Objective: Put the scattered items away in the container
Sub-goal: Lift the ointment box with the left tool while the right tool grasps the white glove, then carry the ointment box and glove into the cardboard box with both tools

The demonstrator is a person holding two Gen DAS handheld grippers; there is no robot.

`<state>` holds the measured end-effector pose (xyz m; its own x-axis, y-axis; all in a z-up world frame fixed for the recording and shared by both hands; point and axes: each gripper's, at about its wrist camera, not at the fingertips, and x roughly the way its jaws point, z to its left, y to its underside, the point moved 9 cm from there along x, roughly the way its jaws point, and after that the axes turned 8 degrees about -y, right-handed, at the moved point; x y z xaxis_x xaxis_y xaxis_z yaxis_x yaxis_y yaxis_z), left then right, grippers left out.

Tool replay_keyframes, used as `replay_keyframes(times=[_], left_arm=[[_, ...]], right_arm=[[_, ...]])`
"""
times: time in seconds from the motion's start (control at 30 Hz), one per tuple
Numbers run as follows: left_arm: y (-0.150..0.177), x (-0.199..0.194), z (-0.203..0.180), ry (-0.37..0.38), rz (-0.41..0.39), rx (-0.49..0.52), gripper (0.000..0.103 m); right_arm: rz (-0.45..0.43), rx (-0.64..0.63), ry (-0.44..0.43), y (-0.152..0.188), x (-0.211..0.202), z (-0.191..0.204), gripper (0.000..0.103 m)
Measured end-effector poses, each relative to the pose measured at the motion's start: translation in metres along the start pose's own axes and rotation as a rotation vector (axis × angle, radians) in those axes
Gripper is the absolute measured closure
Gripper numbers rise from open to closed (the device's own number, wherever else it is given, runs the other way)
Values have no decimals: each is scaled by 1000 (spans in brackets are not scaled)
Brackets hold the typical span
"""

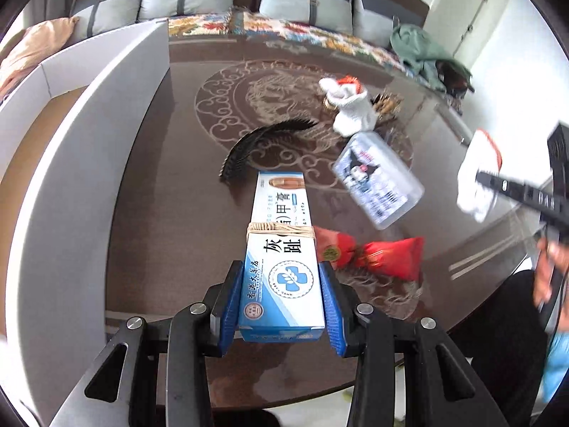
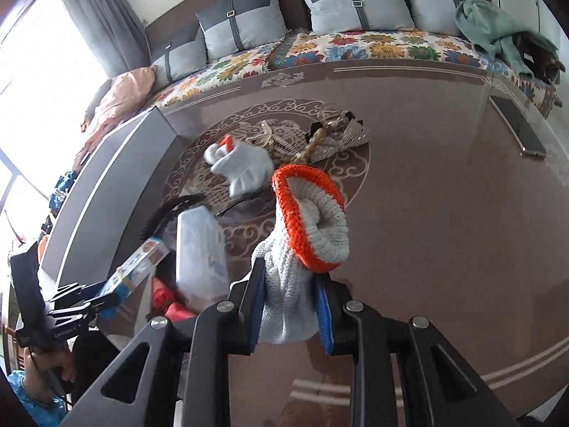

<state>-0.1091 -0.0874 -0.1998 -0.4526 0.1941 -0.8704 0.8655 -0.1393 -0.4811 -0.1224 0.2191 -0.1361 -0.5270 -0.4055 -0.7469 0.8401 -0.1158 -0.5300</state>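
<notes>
My left gripper (image 1: 282,277) is shut on a blue and white medicine box (image 1: 282,245) with a rubber band around it, held above the table beside the white cardboard container (image 1: 67,185) at left. My right gripper (image 2: 290,284) is shut on a white knit glove with an orange cuff (image 2: 306,227), held above the table; it shows at the right of the left wrist view (image 1: 478,178). The box also shows in the right wrist view (image 2: 137,270). On the table lie a second white glove (image 1: 350,106), a black comb (image 1: 256,146), a clear plastic box (image 1: 378,181) and red packets (image 1: 373,254).
A brown patterned table (image 2: 444,213) carries hair clips and a bow (image 2: 334,131) and a phone (image 2: 519,128) at its far right. A sofa with grey cushions (image 2: 355,7) and a green cloth (image 2: 498,25) stands behind. The container wall (image 2: 117,181) is at left.
</notes>
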Motion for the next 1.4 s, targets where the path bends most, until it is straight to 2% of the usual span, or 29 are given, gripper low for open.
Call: replay_keyframes(times=[0.17,0.23,0.57,0.7,0.9,1.03,1.13,1.27,1.4], left_arm=[[5,-1,3,18,-19,-92,62],[5,-4,8,2,-37,-109,63],[-1,-28,28,-8,-108,-163,63],[-6,-37,28,4,-127,-180,63],[-20,-90,44,27,-224,-235,63],[-31,-129,98,-45,-285,-275,63],[-34,-151,148,-120,-311,-312,63],[-26,-158,218,-191,-291,-396,63],[-22,-147,278,-239,-257,-460,63]], right_arm=[[-35,-2,-54,15,-3,24,77],[-39,-2,-63,19,-3,31,77],[-72,-67,-71,30,-10,61,77],[-56,-99,-58,32,-3,68,77],[-37,-112,-91,33,3,89,77],[-22,-157,-167,20,15,136,77],[-13,-212,-243,9,28,192,77],[15,-318,-361,-5,54,292,77],[68,-419,-422,-9,99,380,77]])
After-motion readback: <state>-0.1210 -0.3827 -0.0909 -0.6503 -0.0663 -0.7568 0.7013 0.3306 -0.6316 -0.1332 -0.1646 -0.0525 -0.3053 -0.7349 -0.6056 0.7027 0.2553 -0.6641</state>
